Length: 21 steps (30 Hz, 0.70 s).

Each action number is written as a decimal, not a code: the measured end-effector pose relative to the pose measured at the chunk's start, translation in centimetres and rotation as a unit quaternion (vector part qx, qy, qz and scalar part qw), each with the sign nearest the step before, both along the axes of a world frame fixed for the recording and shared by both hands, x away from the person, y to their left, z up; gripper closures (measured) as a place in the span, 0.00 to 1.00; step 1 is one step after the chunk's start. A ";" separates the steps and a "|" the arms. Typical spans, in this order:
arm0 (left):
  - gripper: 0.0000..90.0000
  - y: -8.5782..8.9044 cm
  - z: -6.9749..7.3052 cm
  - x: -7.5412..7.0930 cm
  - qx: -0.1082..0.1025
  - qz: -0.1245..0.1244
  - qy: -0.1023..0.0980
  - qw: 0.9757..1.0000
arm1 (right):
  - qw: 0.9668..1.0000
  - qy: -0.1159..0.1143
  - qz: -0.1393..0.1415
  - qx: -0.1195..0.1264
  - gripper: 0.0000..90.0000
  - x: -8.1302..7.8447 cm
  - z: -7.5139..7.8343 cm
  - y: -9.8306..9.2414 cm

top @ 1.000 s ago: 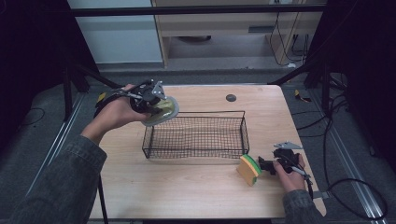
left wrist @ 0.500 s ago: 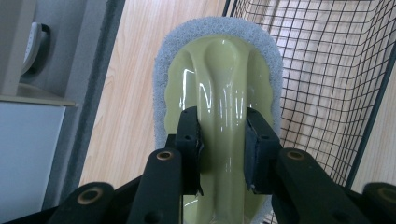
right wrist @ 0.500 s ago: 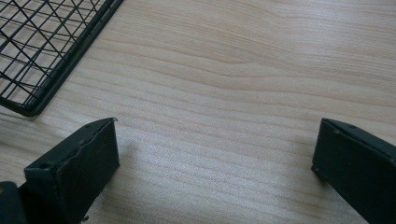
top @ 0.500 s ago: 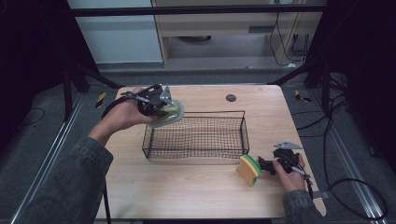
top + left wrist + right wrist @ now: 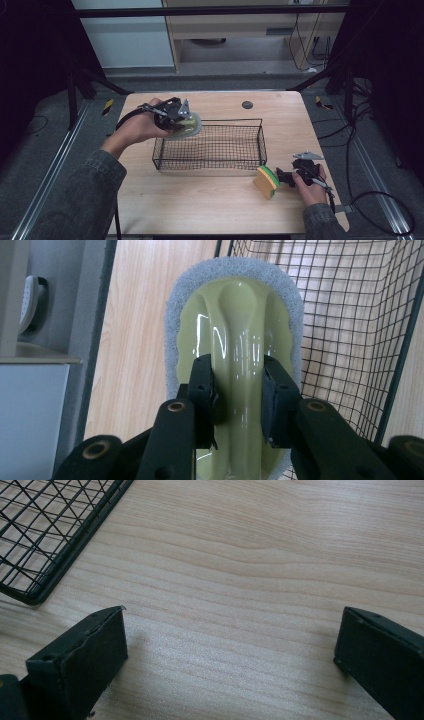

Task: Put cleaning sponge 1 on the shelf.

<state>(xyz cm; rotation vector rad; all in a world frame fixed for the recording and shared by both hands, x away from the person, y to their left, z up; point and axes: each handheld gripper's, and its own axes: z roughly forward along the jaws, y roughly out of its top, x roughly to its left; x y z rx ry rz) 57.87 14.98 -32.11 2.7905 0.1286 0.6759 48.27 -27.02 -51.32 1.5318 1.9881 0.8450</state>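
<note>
My left gripper [image 5: 181, 117] [image 5: 237, 375] is shut on the raised handle of a pale green scrubber [image 5: 189, 126] [image 5: 235, 305] with a grey scouring pad around its rim. It holds the scrubber in the air at the far left corner of a black wire basket [image 5: 215, 162] [image 5: 350, 315]. A yellow and green sponge [image 5: 266, 181] stands on edge near the basket's front right corner. My right gripper [image 5: 282, 176] [image 5: 230, 645] sits low over the table just right of the sponge. Its jaws stand wide open with bare wood between them.
The basket [image 5: 45, 540] stands in the middle of a wooden table [image 5: 200, 200]. A small black round disc [image 5: 247, 104] lies near the far edge. Dark floor, metal rails and cables surround the table.
The left hand has carried the scrubber to the right and down, from left of the basket to its far left corner. The right gripper and sponge have not moved.
</note>
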 end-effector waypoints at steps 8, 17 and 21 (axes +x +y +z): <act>0.78 0.1 -0.8 0.1 0.003 -0.008 0.006 1.000 | 1.000 0.000 0.000 0.000 0.01 0.0 0.0 0.0; 0.78 0.2 -1.6 0.2 0.010 -0.011 0.012 1.000 | 1.000 0.000 0.001 0.000 0.01 0.0 0.0 0.0; 0.78 0.2 -2.4 0.2 0.021 -0.015 0.018 1.000 | 1.000 0.002 0.000 0.002 0.01 0.0 0.0 0.0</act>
